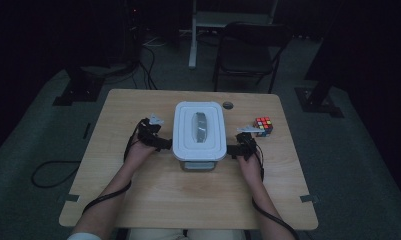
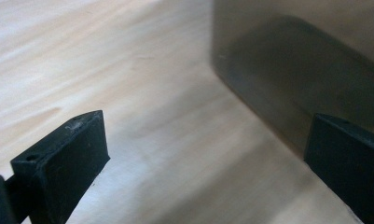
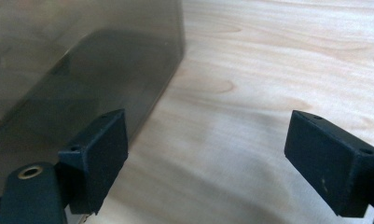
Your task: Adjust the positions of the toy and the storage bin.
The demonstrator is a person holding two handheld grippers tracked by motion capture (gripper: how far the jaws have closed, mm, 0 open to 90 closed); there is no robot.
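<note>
Container: a lidded plastic box (image 1: pixel 199 131) sat at the middle of the wooden worktop (image 1: pixel 188 200), white lid on, translucent grey walls below.
Left gripper (image 1: pixel 164 144): beside the box's left wall, jaws spread wide with bare wood between them; the wall (image 2: pixel 287 84) lay just past one jaw, nothing gripped.
Right gripper (image 1: pixel 231 150): beside the box's right wall, jaws likewise wide apart, one close against the smoky wall (image 3: pixel 82 70) (contact could not be told), holding nothing.
Bystander: a colour puzzle cube (image 1: pixel 263 125) stood apart to the right of the box, untouched.
Progress: early, by my judgement; both grippers flanked the box but neither had hold of it.
Left to do: closing in on the box or its lid and moving or opening it.
</note>
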